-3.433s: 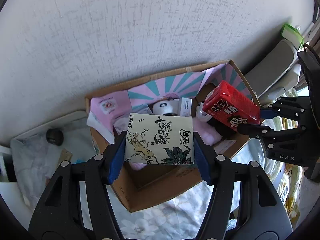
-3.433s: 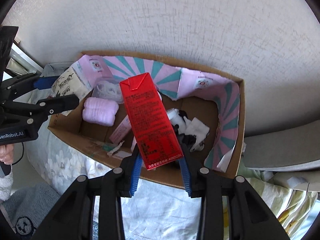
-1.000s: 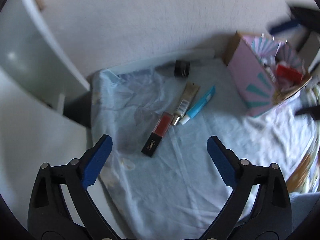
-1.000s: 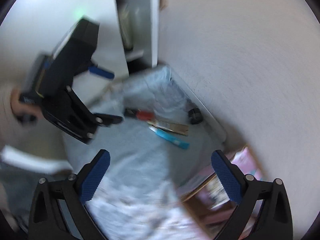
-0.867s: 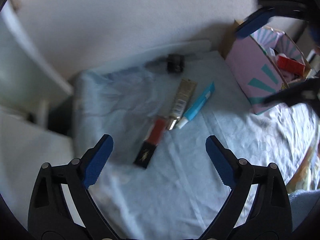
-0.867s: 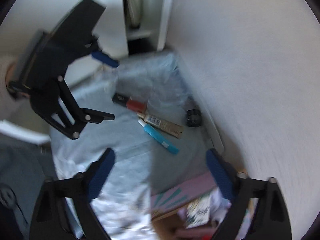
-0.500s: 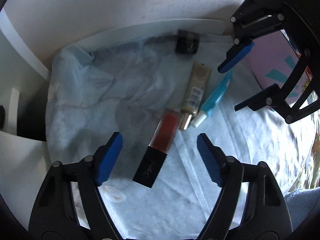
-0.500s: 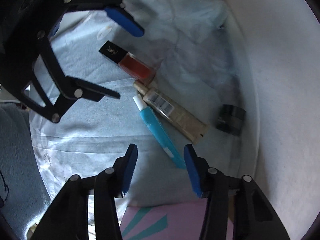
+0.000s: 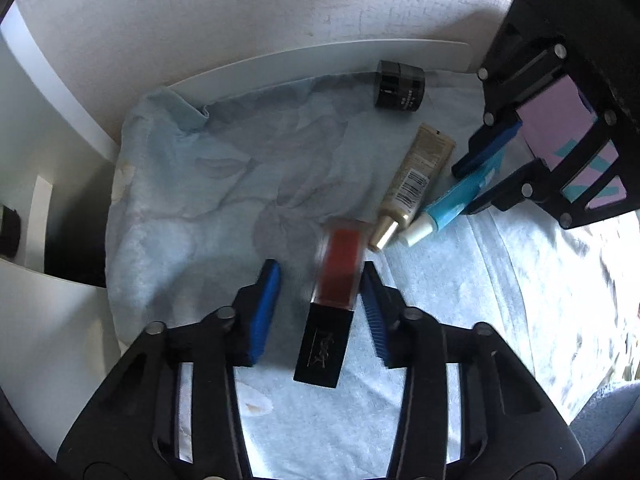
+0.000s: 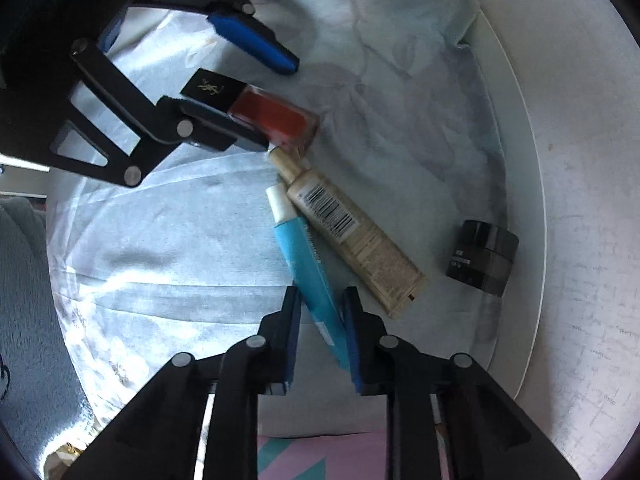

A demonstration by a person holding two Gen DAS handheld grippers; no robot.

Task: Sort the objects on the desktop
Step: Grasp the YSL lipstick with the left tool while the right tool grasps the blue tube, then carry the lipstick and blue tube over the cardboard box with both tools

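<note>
Red lipstick [image 9: 335,276] sits between the unclosed left gripper [image 9: 320,304]; the right gripper [image 10: 322,320] brackets the blue tube [image 10: 308,276], neither clamped. Four items remain unsorted.

white textured wall [image 9: 240,12]; pale blue floral cloth [image 9: 192,200] over white tabletop [image 10: 516,128].

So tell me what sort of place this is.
Probably a bedroom or dressing corner at home: cosmetics such as a red lip gloss, a beige tube and a small dark jar lie on pale floral cloth.

Lipstick [image 9: 334,300], two tubes [image 9: 416,180] side by side, seemingly touching.
</note>
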